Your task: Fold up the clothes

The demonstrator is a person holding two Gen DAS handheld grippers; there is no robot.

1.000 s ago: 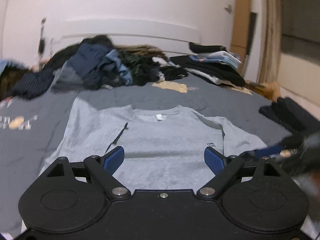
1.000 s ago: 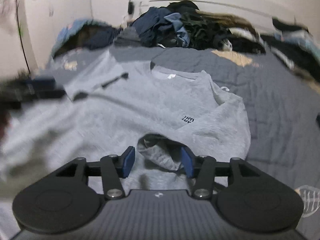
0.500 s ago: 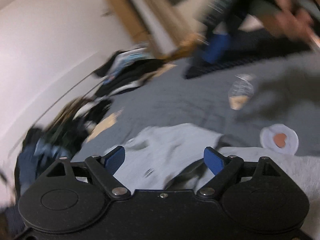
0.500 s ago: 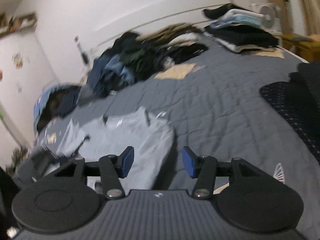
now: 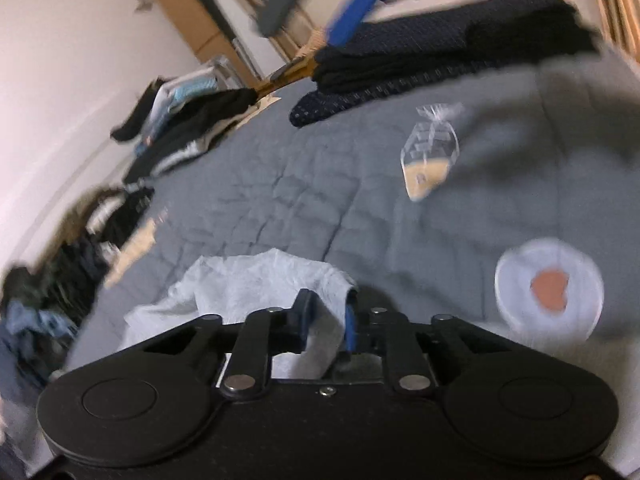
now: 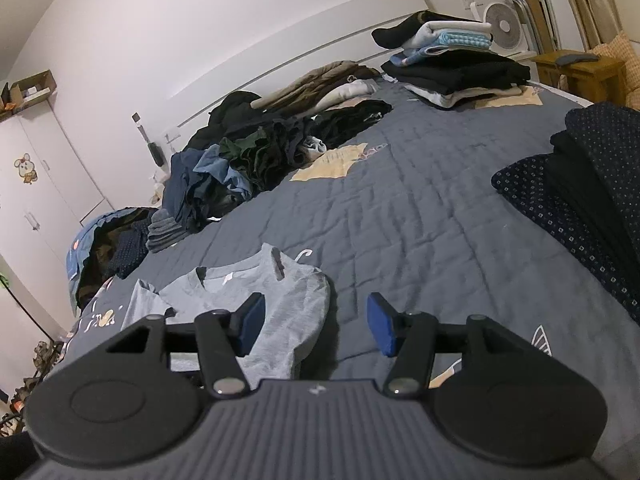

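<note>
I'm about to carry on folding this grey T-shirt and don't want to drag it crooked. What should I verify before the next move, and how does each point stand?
1. Left gripper has cloth: ok. Its jaws have just been closing and now pinch a fold of the grey T-shirt.
2. Right gripper free: ok. Jaws apart, nothing between them.
3. One side already folded in: ok, seen from the right wrist.
4. Bed cover beside the shirt bare: ok.
5. Folded dark stack apart from the shirt: ok.
6. How many layers the left jaws hold: cannot tell.
</note>
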